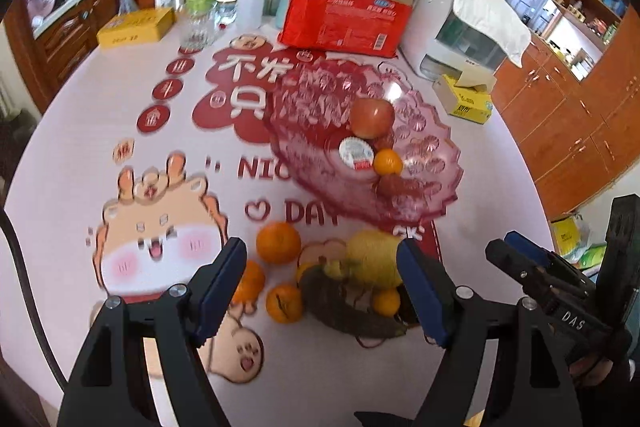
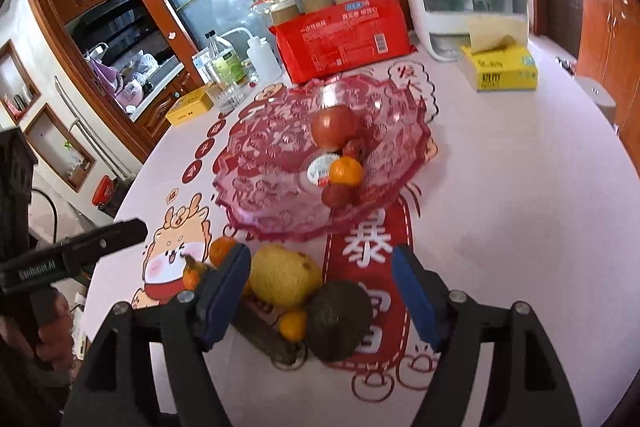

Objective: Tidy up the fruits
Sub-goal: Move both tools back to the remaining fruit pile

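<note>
Hovering wide open and holding nothing, the left gripper [image 1: 322,269] is partly hiding tangerines [image 1: 279,242]; beside them, a blurred dark fruit [image 2: 338,319] is sitting between the right gripper [image 2: 322,281] fingers, equally spread, untouched, near the pink bowl [image 2: 256,183].

Apple [image 1: 372,117] in bowl [image 1: 424,195], behind pear [image 1: 374,259].

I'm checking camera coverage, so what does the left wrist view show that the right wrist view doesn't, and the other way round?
Only the left wrist view: three mandarins fully visible on the table and the right hand-held gripper. Only the right wrist view: the dark avocado unobstructed and the left hand-held gripper. Both share the pink bowl with an apple, the pear and red pack.
</note>
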`<act>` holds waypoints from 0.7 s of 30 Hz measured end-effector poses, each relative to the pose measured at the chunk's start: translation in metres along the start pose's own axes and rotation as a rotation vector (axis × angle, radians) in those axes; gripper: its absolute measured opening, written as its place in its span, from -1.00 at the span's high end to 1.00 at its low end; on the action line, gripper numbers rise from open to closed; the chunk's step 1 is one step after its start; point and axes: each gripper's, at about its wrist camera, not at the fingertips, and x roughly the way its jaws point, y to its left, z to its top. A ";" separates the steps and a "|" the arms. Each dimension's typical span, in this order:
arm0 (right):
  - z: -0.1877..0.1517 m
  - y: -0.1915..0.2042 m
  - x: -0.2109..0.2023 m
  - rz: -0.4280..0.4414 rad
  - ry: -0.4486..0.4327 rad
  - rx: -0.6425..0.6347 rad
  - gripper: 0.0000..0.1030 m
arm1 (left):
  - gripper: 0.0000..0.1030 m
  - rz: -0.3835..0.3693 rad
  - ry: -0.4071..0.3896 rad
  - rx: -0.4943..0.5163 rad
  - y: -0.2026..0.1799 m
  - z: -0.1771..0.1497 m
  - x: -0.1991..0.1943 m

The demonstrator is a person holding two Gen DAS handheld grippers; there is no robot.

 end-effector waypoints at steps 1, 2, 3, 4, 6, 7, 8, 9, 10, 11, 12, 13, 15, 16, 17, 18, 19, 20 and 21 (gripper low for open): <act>-0.002 -0.002 0.000 0.005 0.012 0.006 -0.46 | -0.48 0.001 0.005 -0.010 0.000 -0.004 0.001; -0.003 -0.003 0.000 0.010 0.021 0.011 -0.46 | -0.48 0.001 0.014 -0.028 0.000 -0.011 0.002; -0.006 -0.005 -0.001 0.015 0.034 0.015 -0.47 | -0.48 0.002 0.023 -0.043 0.001 -0.017 0.003; -0.007 -0.007 0.000 0.019 0.045 0.018 -0.47 | -0.48 0.004 0.029 -0.052 0.001 -0.021 0.004; -0.010 -0.009 0.000 0.022 0.063 0.023 -0.48 | -0.48 0.006 0.046 -0.086 0.000 -0.032 0.007; -0.013 -0.011 0.001 0.025 0.079 0.025 -0.48 | -0.48 0.006 0.051 -0.096 0.000 -0.035 0.009; -0.014 -0.012 0.003 0.028 0.091 0.025 -0.48 | -0.48 0.007 0.061 -0.113 -0.001 -0.040 0.011; -0.016 -0.013 0.004 0.031 0.103 0.025 -0.48 | -0.48 0.008 0.069 -0.126 -0.002 -0.043 0.013; -0.018 -0.014 0.006 0.035 0.122 0.027 -0.48 | -0.48 0.006 0.073 -0.135 -0.002 -0.046 0.015; -0.020 -0.015 0.008 0.040 0.136 0.027 -0.48 | -0.48 0.007 0.079 -0.147 -0.004 -0.050 0.017; -0.021 -0.016 0.009 0.044 0.148 0.028 -0.48 | -0.48 0.011 0.082 -0.155 -0.005 -0.053 0.019; -0.023 -0.017 0.012 0.049 0.167 0.028 -0.48 | -0.48 0.014 0.084 -0.164 -0.006 -0.055 0.021; -0.025 -0.019 0.018 0.058 0.199 0.025 -0.48 | -0.48 0.019 0.097 -0.189 -0.008 -0.061 0.026; -0.027 -0.020 0.022 0.065 0.221 0.020 -0.48 | -0.48 0.023 0.102 -0.199 -0.009 -0.063 0.029; -0.027 -0.021 0.024 0.069 0.233 0.015 -0.48 | -0.48 0.028 0.110 -0.217 -0.011 -0.067 0.033; -0.028 -0.022 0.028 0.077 0.252 0.008 -0.48 | -0.48 0.028 0.114 -0.228 -0.011 -0.068 0.035; -0.029 -0.023 0.031 0.083 0.267 0.000 -0.48 | -0.48 0.030 0.119 -0.242 -0.012 -0.070 0.039; -0.029 -0.024 0.034 0.089 0.281 -0.008 -0.48 | -0.48 0.033 0.125 -0.260 -0.012 -0.073 0.042; -0.030 -0.024 0.036 0.093 0.293 -0.016 -0.48 | -0.48 0.036 0.131 -0.284 -0.012 -0.075 0.047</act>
